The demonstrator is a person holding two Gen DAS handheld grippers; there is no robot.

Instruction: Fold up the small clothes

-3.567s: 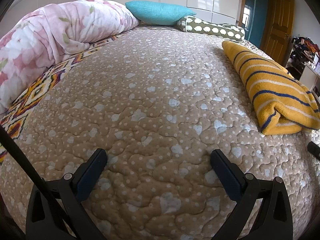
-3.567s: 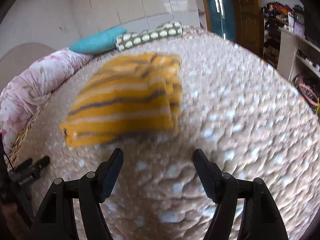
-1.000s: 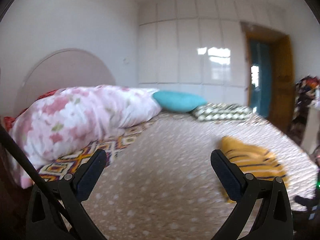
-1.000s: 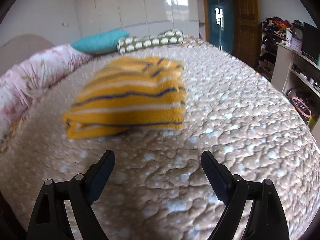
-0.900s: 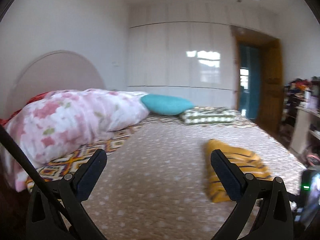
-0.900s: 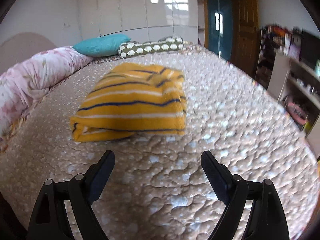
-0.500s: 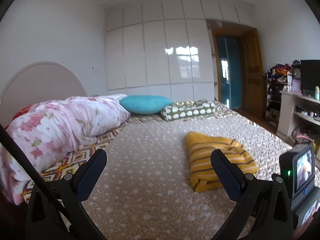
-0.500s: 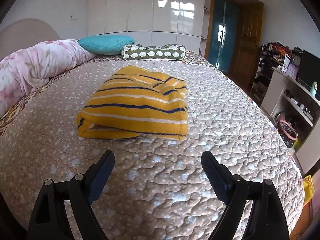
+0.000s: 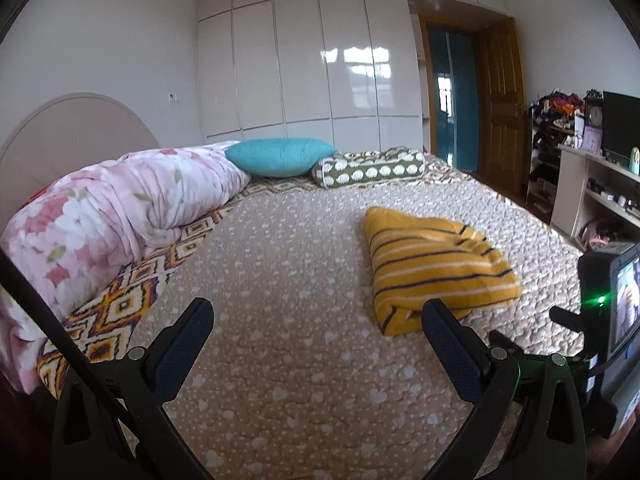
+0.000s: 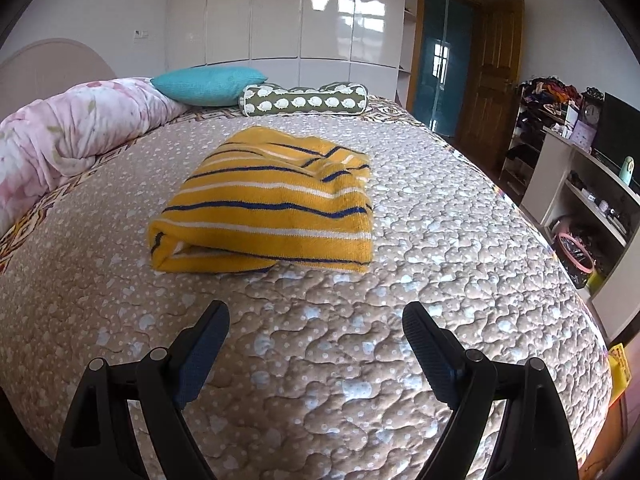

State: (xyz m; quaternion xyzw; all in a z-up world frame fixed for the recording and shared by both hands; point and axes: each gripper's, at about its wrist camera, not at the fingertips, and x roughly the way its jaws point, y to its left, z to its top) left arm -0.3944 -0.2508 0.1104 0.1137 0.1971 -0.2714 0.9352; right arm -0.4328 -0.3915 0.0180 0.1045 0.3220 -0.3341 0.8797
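Note:
A yellow garment with navy and white stripes (image 10: 272, 204) lies folded on the beige quilted bed (image 10: 360, 360); it also shows in the left wrist view (image 9: 432, 268), to the right of centre. My right gripper (image 10: 316, 324) is open and empty, held above the quilt a little short of the garment's near edge. My left gripper (image 9: 316, 316) is open and empty, above the quilt to the left of the garment. The right gripper's camera body (image 9: 608, 320) shows at the right edge of the left wrist view.
A pink floral duvet (image 9: 100, 216) is rolled along the bed's left side. A teal pillow (image 9: 280, 156) and a green patterned bolster (image 9: 368, 168) lie at the far end. Shelves with clutter (image 10: 592, 184) and a wooden door (image 10: 488, 76) stand to the right.
Both grippers have drawn back and lifted from the garment, which stays folded on the bed. The left view has swung so the garment sits nearer its centre.

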